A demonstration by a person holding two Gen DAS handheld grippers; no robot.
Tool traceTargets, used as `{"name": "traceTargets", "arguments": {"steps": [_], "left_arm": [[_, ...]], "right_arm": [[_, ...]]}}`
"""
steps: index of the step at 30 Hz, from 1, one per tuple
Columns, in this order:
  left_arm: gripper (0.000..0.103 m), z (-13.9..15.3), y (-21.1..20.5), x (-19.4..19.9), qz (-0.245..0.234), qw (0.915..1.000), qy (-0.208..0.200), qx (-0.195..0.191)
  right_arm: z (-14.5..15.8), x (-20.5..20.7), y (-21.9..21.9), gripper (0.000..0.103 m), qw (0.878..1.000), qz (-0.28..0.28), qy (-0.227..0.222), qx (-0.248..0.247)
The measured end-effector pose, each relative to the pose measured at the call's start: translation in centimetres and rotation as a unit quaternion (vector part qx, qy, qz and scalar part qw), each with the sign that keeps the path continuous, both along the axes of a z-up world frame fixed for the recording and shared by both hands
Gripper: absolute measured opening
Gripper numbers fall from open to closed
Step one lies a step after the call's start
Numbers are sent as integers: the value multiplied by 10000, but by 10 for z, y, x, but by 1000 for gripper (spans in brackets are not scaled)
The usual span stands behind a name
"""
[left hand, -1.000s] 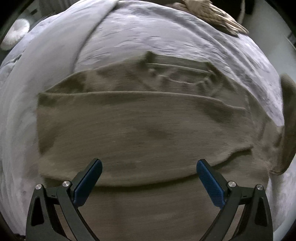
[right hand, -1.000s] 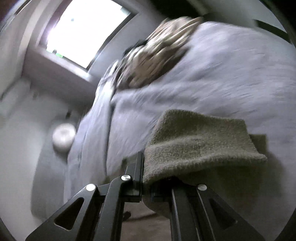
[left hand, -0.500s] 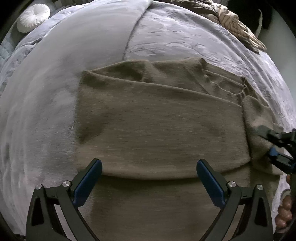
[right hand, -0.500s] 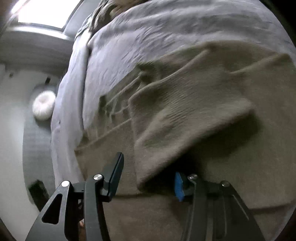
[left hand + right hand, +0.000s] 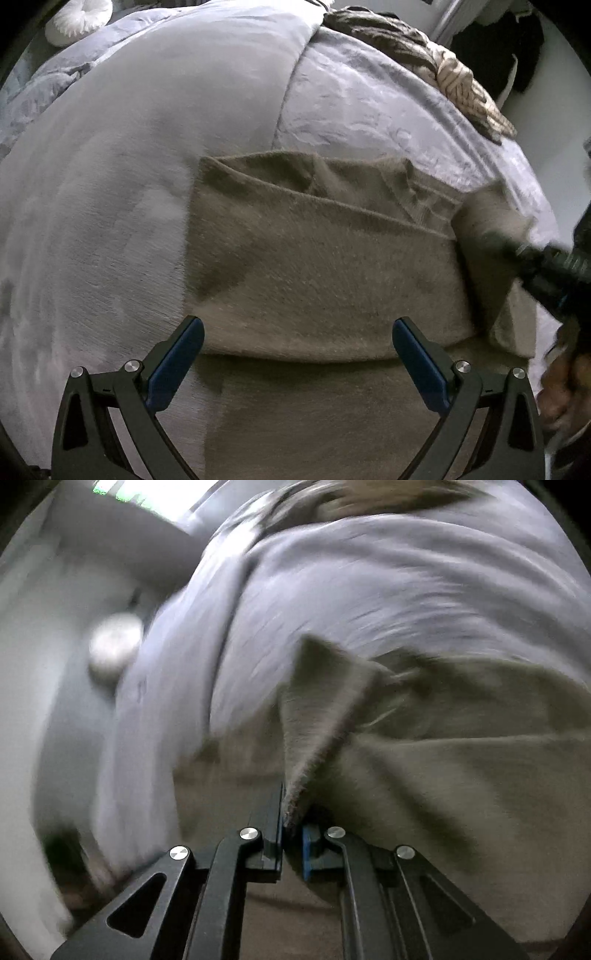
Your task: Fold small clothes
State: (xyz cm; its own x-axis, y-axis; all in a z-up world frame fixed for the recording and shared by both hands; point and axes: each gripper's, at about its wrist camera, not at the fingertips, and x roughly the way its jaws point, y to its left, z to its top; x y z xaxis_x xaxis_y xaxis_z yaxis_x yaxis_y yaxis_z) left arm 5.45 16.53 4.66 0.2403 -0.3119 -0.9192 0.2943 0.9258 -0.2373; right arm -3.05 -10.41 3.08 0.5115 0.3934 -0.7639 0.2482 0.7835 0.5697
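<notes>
An olive-brown knit garment [image 5: 325, 266] lies partly folded on a grey-lilac bed cover [image 5: 129, 184]. My left gripper [image 5: 295, 354] is open and empty, hovering over the garment's near folded edge. My right gripper [image 5: 293, 823] is shut on a corner flap of the garment [image 5: 317, 709], which stands up from between its fingers. In the left wrist view the right gripper [image 5: 546, 266] shows at the garment's right side, blurred, with the person's hand behind it.
A beige patterned cloth [image 5: 454, 74] lies at the bed's far right edge. A white round cushion [image 5: 79, 18] sits on the floor at far left; it also shows in the right wrist view [image 5: 114, 650]. Bed cover spreads left of the garment.
The right gripper opened, let the folded flap down, then shut again on a corner of the garment's right side. The left gripper stayed open and shifted left and back.
</notes>
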Motion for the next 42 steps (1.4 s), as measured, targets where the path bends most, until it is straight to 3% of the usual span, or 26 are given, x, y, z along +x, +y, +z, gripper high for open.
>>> {"name": "traceTargets", "arguments": {"steps": [3, 7, 8, 10, 12, 18, 23, 25, 27, 28, 29, 30, 35, 38, 42], "left_arm": [[102, -1, 6, 2, 118, 9998, 67, -161], [102, -8, 5, 4, 120, 9993, 209, -281], [102, -9, 3, 4, 100, 9992, 248, -312], [102, -13, -2, 3, 48, 9988, 335, -345], [102, -16, -8, 1, -16, 9981, 431, -430], [102, -30, -37, 4, -245, 9938, 772, -759], [102, -39, -61, 4, -467, 9923, 855, -766], [90, -37, -67, 5, -520, 9916, 856, -814], [55, -38, -71, 8, -556, 9908, 932, -810], [43, -38, -72, 10, -551, 9905, 965, -812], [20, -38, -70, 12, -557, 9897, 1005, -859], [18, -37, -68, 13, -535, 9880, 1076, -971], [14, -26, -58, 1, -617, 9891, 877, -1010], [14, -34, -57, -7, -672, 9905, 874, -827], [15, -38, -49, -10, -573, 9933, 776, -631]], "right_arm": [[-12, 4, 45, 8, 9945, 855, 249, -557], [-22, -4, 64, 15, 9861, 1258, 594, -914], [-21, -8, 63, 19, 9857, 1285, 618, -895], [-16, -18, 56, 47, 9876, 1208, 646, -769], [-12, -36, 42, 52, 9908, 984, 671, -640], [-24, -108, -29, 52, 9932, -307, 1096, 234], [-39, -173, -94, 52, 9687, -1865, 1229, 1086], [-45, -190, -117, 52, 9532, -2432, 1147, 1384], [-51, -200, -136, 51, 9373, -2890, 1011, 1663], [-53, -201, -144, 38, 9316, -3037, 945, 1758], [-52, -201, -149, 23, 9305, -3100, 933, 1716], [-50, -197, -149, 6, 9340, -3068, 991, 1540], [-31, -179, -152, 6, 9659, -2321, 1014, 539], [-45, -183, -162, 6, 9693, -2110, 1200, 383], [-56, -187, -167, 8, 9682, -2081, 1242, 624]]}}
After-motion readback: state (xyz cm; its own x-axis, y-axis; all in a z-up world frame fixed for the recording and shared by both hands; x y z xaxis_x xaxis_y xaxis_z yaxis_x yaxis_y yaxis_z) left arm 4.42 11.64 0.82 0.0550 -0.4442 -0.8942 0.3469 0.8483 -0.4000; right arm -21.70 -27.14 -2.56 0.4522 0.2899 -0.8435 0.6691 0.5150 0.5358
